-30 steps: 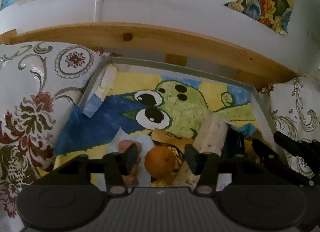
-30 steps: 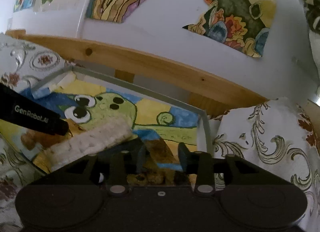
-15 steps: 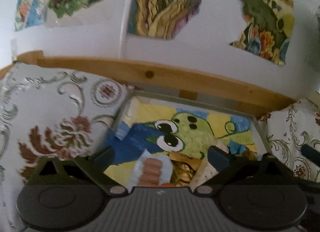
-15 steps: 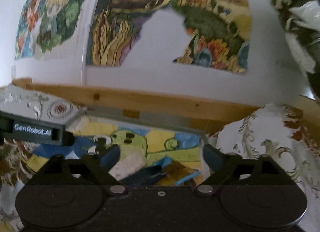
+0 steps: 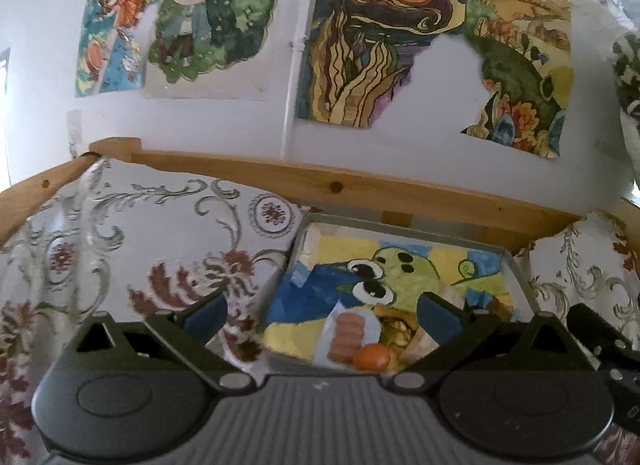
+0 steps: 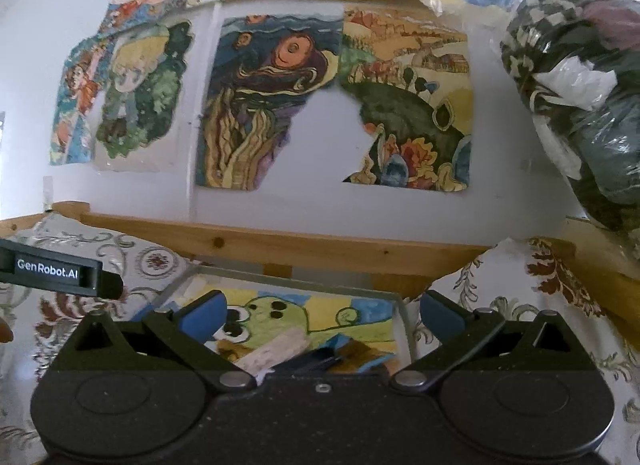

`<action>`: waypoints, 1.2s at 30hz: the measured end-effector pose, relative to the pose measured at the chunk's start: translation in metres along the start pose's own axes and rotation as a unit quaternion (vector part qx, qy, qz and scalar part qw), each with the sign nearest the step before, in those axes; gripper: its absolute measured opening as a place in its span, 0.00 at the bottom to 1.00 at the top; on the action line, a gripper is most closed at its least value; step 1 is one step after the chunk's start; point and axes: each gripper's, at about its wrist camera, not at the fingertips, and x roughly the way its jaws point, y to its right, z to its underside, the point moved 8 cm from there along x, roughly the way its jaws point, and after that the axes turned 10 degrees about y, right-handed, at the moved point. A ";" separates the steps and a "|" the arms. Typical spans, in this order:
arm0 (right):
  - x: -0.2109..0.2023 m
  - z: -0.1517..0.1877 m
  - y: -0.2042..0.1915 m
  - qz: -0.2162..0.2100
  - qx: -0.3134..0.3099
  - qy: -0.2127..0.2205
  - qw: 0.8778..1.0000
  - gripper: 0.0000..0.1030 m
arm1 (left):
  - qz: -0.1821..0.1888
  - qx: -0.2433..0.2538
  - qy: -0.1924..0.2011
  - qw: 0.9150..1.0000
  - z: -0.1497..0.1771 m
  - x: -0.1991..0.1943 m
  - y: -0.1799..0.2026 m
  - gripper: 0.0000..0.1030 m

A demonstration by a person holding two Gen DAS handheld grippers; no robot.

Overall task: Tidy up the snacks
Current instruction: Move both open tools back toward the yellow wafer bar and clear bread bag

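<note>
Left hand-held gripper (image 5: 322,315): its two blue-padded fingers (image 5: 206,311) stand wide apart and nothing is between them; it is released and is raised above the near-left part of the tray.
Right hand-held gripper (image 6: 320,311): also released, the fingers (image 6: 202,311) spread wide and empty; it is above the near edge of the tray.
Tray (image 5: 400,225): a shallow grey-rimmed tray, lying between two parts of the patterned cloth; its floor carries a painted picture of a green big-eyed creature on yellow and blue.
Snacks: all of them lie in the near part of the tray, close together.
Sausage pack (image 5: 348,335): a clear packet with a row of pinkish pieces, at the near-left of the group.
Orange (image 5: 371,357): a small round fruit just beside the sausage pack, on its near-right side.
Golden wrapper (image 5: 394,329): a crinkled shiny packet to the right of the sausage pack, behind the orange.
Rice cracker bar (image 6: 276,349): a long pale bar lying at an angle in the middle of the tray, seen in the right wrist view.
Dark packet (image 6: 316,359): it touches the right end of the bar; what it contains cannot be told.
Cloth (image 5: 160,249): white with grey scrolls and red flowers, on the left and right of the tray.
Wooden rail (image 5: 336,187): it runs behind the tray at the far side.
Wall (image 5: 380,145): white, with torn colourful paintings stuck on it.
</note>
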 end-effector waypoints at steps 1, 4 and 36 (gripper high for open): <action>-0.008 0.000 -0.003 -0.002 0.001 0.002 1.000 0.99 | -0.001 0.000 0.000 1.000 0.002 -0.005 -0.003 1.00; -0.026 -0.001 -0.009 -0.007 0.002 0.006 1.000 0.99 | -0.004 0.001 -0.001 1.000 0.009 -0.022 -0.014 1.00; -0.120 0.071 -0.112 -0.131 -0.055 -0.126 0.982 0.99 | -0.097 0.025 -0.154 0.983 0.121 -0.113 -0.125 1.00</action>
